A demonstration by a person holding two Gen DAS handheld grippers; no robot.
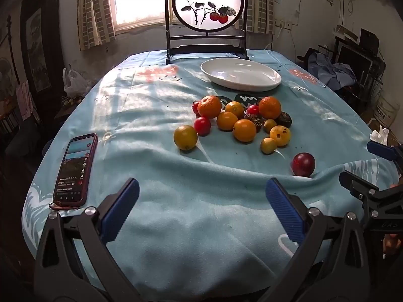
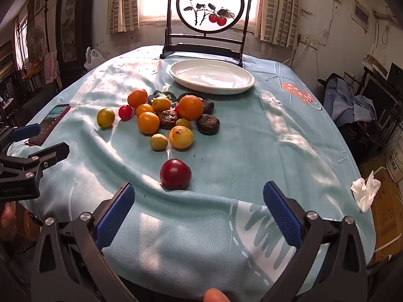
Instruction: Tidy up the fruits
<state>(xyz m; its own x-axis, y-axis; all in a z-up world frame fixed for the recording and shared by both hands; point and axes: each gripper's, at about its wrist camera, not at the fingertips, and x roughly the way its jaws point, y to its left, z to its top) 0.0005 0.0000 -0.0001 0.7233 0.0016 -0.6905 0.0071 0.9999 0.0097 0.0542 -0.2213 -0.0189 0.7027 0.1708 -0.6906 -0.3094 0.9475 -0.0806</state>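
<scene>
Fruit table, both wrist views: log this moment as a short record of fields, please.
surface: table under a light blue cloth
fruit pile: oranges, yellow and small red fruits, loose on the cloth
stray fruit: dark red plum, apart, nearest the right gripper
dish: white oval plate, holds no fruit
left gripper: open, holding nothing
right gripper: open, holding nothing
other: phone, crumpled tissue

Phone (image 1: 75, 170) left; painted screen (image 1: 207, 15) behind; tissue (image 2: 365, 191).
</scene>
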